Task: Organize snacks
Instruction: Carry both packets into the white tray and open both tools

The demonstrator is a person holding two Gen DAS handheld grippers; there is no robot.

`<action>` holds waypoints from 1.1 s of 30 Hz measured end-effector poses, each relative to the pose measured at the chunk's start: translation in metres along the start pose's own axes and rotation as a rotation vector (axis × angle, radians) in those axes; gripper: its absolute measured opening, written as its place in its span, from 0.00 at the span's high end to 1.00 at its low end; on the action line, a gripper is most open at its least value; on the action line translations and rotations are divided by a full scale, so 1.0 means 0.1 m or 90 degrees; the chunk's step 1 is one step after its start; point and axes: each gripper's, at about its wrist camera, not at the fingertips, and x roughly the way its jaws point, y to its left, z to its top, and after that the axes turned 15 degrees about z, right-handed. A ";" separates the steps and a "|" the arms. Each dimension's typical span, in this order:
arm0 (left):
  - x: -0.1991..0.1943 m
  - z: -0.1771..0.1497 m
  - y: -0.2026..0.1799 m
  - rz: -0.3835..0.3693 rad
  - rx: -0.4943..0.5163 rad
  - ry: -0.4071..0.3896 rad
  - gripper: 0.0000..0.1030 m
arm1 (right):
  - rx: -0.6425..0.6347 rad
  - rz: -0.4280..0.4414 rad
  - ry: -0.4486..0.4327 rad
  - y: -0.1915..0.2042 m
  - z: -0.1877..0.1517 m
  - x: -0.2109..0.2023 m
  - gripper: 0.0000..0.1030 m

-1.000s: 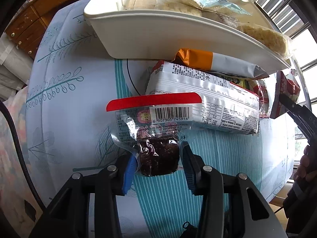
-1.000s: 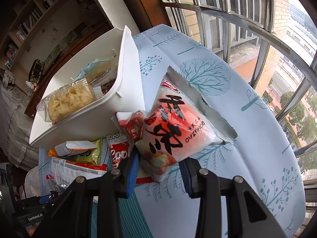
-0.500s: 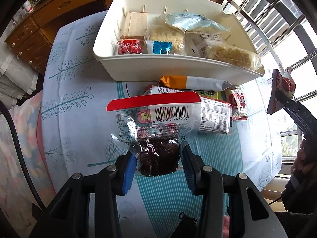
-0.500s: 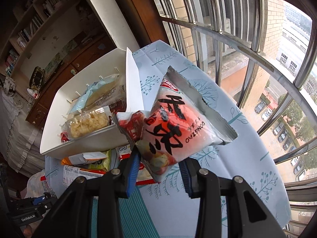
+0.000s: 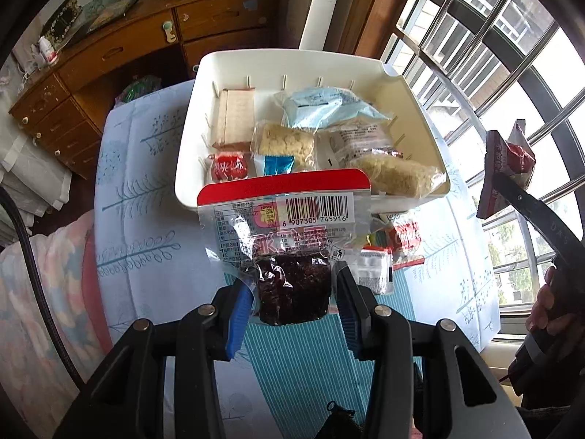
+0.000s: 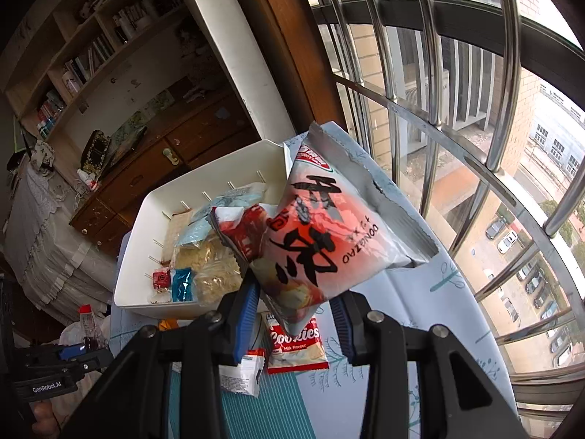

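Note:
My left gripper (image 5: 292, 292) is shut on a clear packet of dark dried fruit with a red top strip (image 5: 285, 226), held above the table in front of the white bin (image 5: 190, 168). My right gripper (image 6: 296, 303) is shut on a red-and-white snack bag with black characters (image 6: 329, 234) plus a small red packet (image 6: 241, 230) beside it, held high beside the bin (image 6: 131, 256). The right gripper and its bag (image 5: 504, 168) also show at the right of the left wrist view. The bin holds several snack packets.
Loose packets lie on the tablecloth in front of the bin: a cookies pack (image 6: 296, 344) and a white packet (image 6: 241, 373). A wooden dresser (image 5: 109, 55) stands behind the table; barred windows (image 6: 457, 109) are on the right. A bed edge (image 5: 44, 292) lies left.
Both grippers have risen well above the table with their packets still held. The bin's inside has come into full view and the loose packets look smaller below.

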 end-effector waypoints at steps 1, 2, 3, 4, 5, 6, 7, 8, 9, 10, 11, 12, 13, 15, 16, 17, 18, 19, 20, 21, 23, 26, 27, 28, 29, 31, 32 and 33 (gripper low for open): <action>-0.01 0.04 0.00 0.000 -0.001 -0.006 0.60 | -0.004 0.004 -0.002 0.02 0.03 0.00 0.63; -0.02 0.08 0.00 -0.002 -0.003 -0.013 0.60 | -0.009 0.006 -0.003 0.04 0.06 0.00 0.63; -0.03 0.13 0.00 -0.003 -0.004 -0.022 0.60 | -0.014 0.008 -0.006 0.07 0.08 0.01 0.63; -0.04 0.18 0.00 -0.003 -0.005 -0.029 0.60 | -0.018 0.012 -0.008 0.10 0.10 0.01 0.63; -0.05 0.23 0.00 -0.002 -0.008 -0.037 0.60 | -0.021 0.018 -0.009 0.12 0.12 0.03 0.63; -0.04 0.27 0.00 -0.001 -0.010 -0.044 0.60 | -0.025 0.022 -0.009 0.14 0.14 0.04 0.63; -0.03 0.32 0.01 -0.002 -0.012 -0.049 0.60 | -0.028 0.025 -0.009 0.17 0.15 0.06 0.63; -0.02 0.36 0.01 -0.001 -0.015 -0.053 0.60 | -0.033 0.029 -0.008 0.20 0.17 0.08 0.63; -0.01 0.41 0.02 -0.001 -0.019 -0.059 0.60 | -0.038 0.032 -0.007 0.22 0.17 0.11 0.63; 0.00 0.45 0.02 0.000 -0.020 -0.064 0.60 | -0.042 0.037 -0.006 0.25 0.18 0.13 0.63; 0.02 0.50 0.03 0.001 -0.024 -0.069 0.60 | -0.046 0.043 -0.004 0.27 0.19 0.16 0.63; 0.03 0.54 0.04 0.001 -0.029 -0.074 0.60 | -0.050 0.047 -0.002 0.30 0.20 0.19 0.63; 0.05 0.58 0.05 -0.001 -0.034 -0.079 0.60 | -0.053 0.050 0.001 0.32 0.21 0.22 0.63; 0.10 0.64 0.07 -0.008 -0.042 -0.085 0.60 | -0.060 0.058 0.005 0.36 0.22 0.27 0.62; 0.14 0.67 0.07 -0.009 -0.043 -0.085 0.60 | -0.062 0.061 0.008 0.38 0.22 0.30 0.62; 0.17 0.69 0.07 -0.010 -0.044 -0.087 0.60 | -0.064 0.064 0.010 0.39 0.22 0.33 0.62; 0.19 0.72 0.07 -0.013 -0.047 -0.089 0.60 | -0.066 0.066 0.013 0.41 0.22 0.35 0.62; 0.22 0.75 0.07 -0.017 -0.050 -0.092 0.59 | -0.068 0.068 0.016 0.42 0.22 0.39 0.62; 0.24 0.77 0.08 -0.021 -0.052 -0.093 0.59 | -0.071 0.069 0.019 0.44 0.22 0.42 0.62; 0.28 0.79 0.08 -0.024 -0.054 -0.094 0.59 | -0.073 0.069 0.022 0.44 0.21 0.44 0.62; 0.34 0.82 0.09 -0.032 -0.059 -0.096 0.59 | -0.081 0.066 0.029 0.47 0.21 0.50 0.62; 0.43 0.85 0.10 -0.043 -0.067 -0.091 0.59 | -0.093 0.066 0.036 0.51 0.20 0.57 0.62; 0.46 0.86 0.09 -0.046 -0.067 -0.089 0.59 | -0.096 0.066 0.037 0.53 0.20 0.59 0.62; 0.48 0.86 0.10 -0.047 -0.067 -0.086 0.59 | -0.098 0.065 0.040 0.54 0.20 0.61 0.62; 0.51 0.87 0.10 -0.048 -0.068 -0.084 0.58 | -0.099 0.063 0.043 0.55 0.20 0.64 0.62; 0.54 0.88 0.11 -0.051 -0.070 -0.081 0.52 | -0.103 0.052 0.055 0.56 0.21 0.70 0.62; 0.55 0.89 0.11 -0.050 -0.071 -0.077 0.49 | -0.105 0.044 0.061 0.57 0.22 0.74 0.62; 0.56 0.89 0.11 -0.051 -0.071 -0.074 0.48 | -0.106 0.036 0.066 0.58 0.22 0.77 0.62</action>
